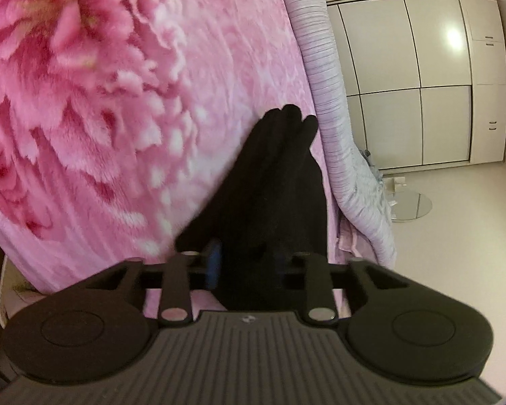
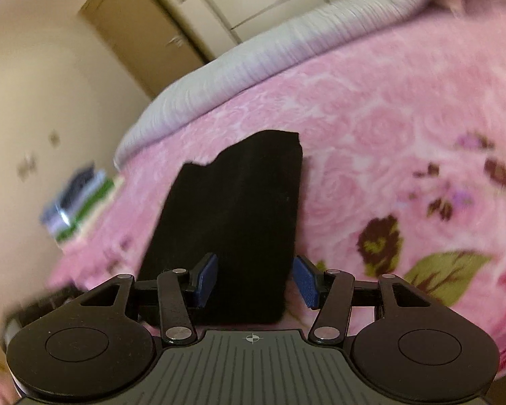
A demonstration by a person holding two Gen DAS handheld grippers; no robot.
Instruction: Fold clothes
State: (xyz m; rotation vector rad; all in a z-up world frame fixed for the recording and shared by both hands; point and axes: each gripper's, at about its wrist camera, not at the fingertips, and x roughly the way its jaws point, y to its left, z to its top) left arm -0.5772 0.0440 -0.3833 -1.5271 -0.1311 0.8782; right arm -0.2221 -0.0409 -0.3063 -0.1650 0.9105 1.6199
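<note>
A black garment (image 2: 232, 222), soft, light and limp, is spread on the pink floral blanket (image 2: 388, 135) near the bed's edge. The left gripper (image 1: 249, 266) is buried in its cloth, so its jaw state cannot be told; the right gripper (image 2: 254, 280) is held apart, straddling the near end. A corner is judged best gripped; open blanket remains beyond

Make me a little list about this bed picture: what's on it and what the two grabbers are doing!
Surface: pink flowered blanket
Garment: black cloth, partly folded, lying on the blanket
Bed edge: pale striped quilt
Left gripper: black cloth between its fingers; grip hidden
Right gripper: open, blue pads either side of the cloth
Background: white wardrobe doors
</note>
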